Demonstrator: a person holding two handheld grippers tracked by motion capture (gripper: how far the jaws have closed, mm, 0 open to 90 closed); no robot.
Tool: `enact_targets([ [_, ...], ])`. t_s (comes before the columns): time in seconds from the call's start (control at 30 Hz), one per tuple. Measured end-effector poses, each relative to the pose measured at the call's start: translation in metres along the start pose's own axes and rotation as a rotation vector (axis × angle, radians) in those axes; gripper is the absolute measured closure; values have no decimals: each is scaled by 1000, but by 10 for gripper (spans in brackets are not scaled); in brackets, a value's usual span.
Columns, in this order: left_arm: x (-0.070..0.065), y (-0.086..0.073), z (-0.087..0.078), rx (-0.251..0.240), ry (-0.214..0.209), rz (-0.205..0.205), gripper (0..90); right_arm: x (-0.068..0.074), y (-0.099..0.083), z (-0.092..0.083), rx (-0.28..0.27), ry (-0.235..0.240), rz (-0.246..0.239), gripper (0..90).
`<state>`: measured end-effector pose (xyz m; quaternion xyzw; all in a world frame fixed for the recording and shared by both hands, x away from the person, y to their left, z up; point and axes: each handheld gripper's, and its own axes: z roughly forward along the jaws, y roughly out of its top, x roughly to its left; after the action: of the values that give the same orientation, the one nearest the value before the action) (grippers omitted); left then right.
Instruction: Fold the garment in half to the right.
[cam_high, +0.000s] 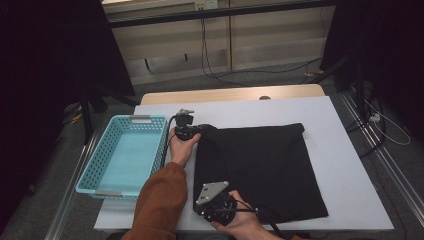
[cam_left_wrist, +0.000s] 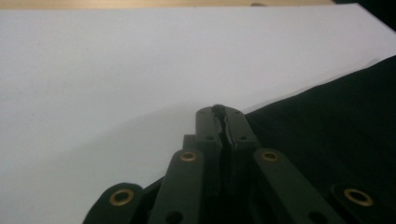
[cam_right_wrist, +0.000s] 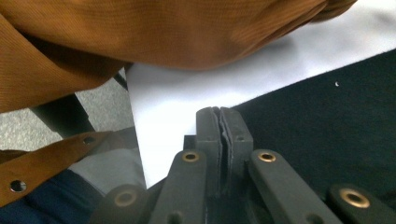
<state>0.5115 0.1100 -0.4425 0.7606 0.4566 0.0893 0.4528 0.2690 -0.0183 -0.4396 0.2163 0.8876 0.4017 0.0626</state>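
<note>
A light blue plastic basket (cam_high: 125, 155) with many small holes sits on the left of the white counter (cam_high: 345, 165). Beside it lies a flat black cloth (cam_high: 260, 170). The left gripper (cam_high: 186, 131) pinches its far corner. The right gripper (cam_high: 216, 202) has its fingers (cam_right_wrist: 232, 135) pressed together at the near corner.

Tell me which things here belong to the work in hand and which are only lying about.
In the work:
- black cloth, spread on the white table cover
- left tongs, shut at its far left corner
- right tongs, shut at its near left corner

Lying about:
- turquoise basket, beside the cloth
- cables on the floor
</note>
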Motion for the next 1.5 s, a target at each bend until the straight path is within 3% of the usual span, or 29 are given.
enact_targets([
  [0.23,-8,2,2,1,-13,7,861,-2,-5,-14,-28,-8,31,880],
  [0.53,-17,3,7,-1,-26,3,861,-7,-22,-40,-59,-56,91,878],
  [0.93,-28,2,16,12,-43,17,861,-10,-39,-50,-41,-100,108,864],
  [1.1,-30,3,19,12,-45,17,860,-12,-43,-52,-30,-142,100,742],
  [1.17,-31,4,20,14,-42,16,860,-14,-44,-53,-32,-166,103,635],
  [1.23,-31,4,20,16,-44,18,860,-14,-45,-53,-29,-180,103,617],
  [1.3,-32,5,20,14,-47,17,860,-15,-46,-53,-27,-195,119,520],
  [1.5,-33,7,21,16,-46,22,860,-14,-50,-51,-12,-179,129,485],
])
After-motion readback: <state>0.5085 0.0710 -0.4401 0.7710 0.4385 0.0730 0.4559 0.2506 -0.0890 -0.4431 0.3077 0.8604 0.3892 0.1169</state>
